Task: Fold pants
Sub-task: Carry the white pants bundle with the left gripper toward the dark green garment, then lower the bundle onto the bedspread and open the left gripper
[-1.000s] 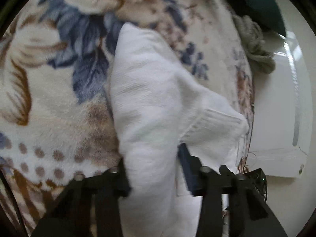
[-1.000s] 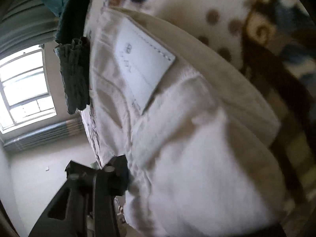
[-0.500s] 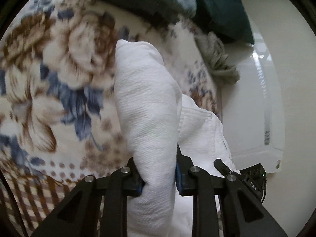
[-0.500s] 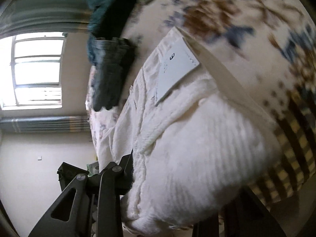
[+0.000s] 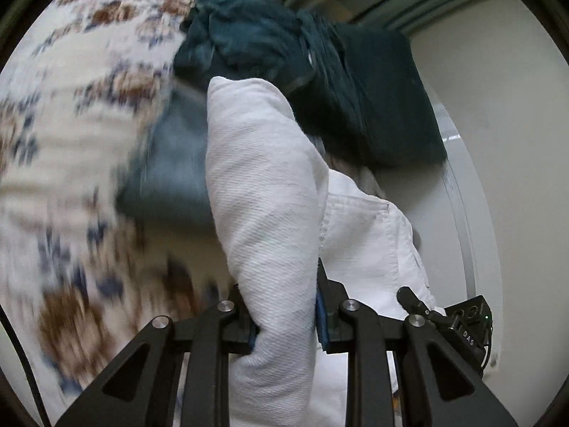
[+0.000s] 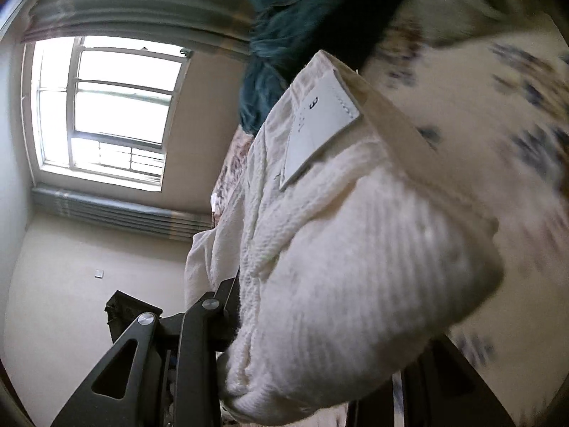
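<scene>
The white pants [image 5: 263, 192] are lifted above the floral bedspread [image 5: 60, 114]. My left gripper [image 5: 284, 320] is shut on a thick fold of the white fabric, which stands up between its fingers. In the right wrist view my right gripper [image 6: 320, 348] is shut on the waistband end of the pants [image 6: 348, 256], where a white label patch [image 6: 320, 124] shows. The right finger of that gripper is mostly hidden by cloth.
A heap of dark teal and blue clothes [image 5: 306, 57] lies on the bed just beyond the pants, with folded blue jeans [image 5: 170, 163] beside them. A white wall panel [image 5: 462, 213] is at right. A window [image 6: 106, 114] and bare wall are to the left of the right gripper.
Both grippers have lifted the pants and carried them toward the dark clothes pile at the bed's far end. The left gripper closed tighter on the fold. Views are motion-blurred.
</scene>
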`<state>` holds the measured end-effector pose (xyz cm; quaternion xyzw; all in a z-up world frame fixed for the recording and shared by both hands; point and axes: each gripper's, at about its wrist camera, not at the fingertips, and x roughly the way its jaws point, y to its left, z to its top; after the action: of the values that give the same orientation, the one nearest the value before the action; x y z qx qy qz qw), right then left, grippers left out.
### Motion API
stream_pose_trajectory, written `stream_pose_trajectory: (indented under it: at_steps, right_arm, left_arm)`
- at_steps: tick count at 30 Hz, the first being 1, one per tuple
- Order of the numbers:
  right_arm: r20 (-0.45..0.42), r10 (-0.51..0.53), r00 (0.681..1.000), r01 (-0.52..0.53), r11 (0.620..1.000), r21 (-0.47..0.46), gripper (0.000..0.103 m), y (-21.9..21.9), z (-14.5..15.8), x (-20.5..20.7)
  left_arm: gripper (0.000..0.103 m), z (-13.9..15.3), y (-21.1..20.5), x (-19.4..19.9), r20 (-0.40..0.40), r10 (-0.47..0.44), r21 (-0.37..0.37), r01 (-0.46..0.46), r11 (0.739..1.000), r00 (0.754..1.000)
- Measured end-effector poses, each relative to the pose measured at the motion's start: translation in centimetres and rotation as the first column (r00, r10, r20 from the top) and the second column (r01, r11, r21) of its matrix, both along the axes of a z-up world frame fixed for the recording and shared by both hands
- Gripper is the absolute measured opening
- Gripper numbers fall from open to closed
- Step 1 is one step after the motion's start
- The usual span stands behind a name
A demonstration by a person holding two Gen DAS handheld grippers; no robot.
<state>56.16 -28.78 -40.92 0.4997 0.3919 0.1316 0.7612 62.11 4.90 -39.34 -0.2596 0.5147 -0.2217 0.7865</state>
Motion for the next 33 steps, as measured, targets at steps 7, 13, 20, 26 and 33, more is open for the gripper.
stream_pose_trajectory:
  at_steps: [7,13,20,26,33]
  right_arm:
    - [0.035,0.047,0.998,-0.045,0.998,-0.048,0.035,2.6,-3.6,15.1]
    - [-0.068,0.093,0.993,-0.101,0.987,-0.128,0.036,4.5,-10.0,19.9]
    - [-0.165,0.150,0.975,-0.188,0.951,-0.245,0.062,4.8,-9.1,20.3]
    - [-0.296,0.138,0.945,-0.311,0.658,-0.686,0.094,7.1,-4.1,20.5]
    - [-0.330,0.112,0.937,-0.343,0.461,-0.818,0.096,10.3,1.3,19.9]
  left_arm:
    - [0.021,-4.8,2.9,13.0,0.019,0.034,-0.021,-0.034,0.999,0.999]
    - [0.023,-14.0,4.2,18.2,-0.140,0.042,0.032,-0.038,0.999,0.989]
    - [0.041,-14.1,3.8,16.5,-0.173,0.083,0.157,-0.056,0.986,0.981]
    - [0.083,-9.2,1.8,13.5,-0.032,0.132,0.475,-0.101,0.874,0.991]
    - [0.100,-7.0,0.3,10.1,0.020,0.126,0.615,-0.112,0.780,0.992]
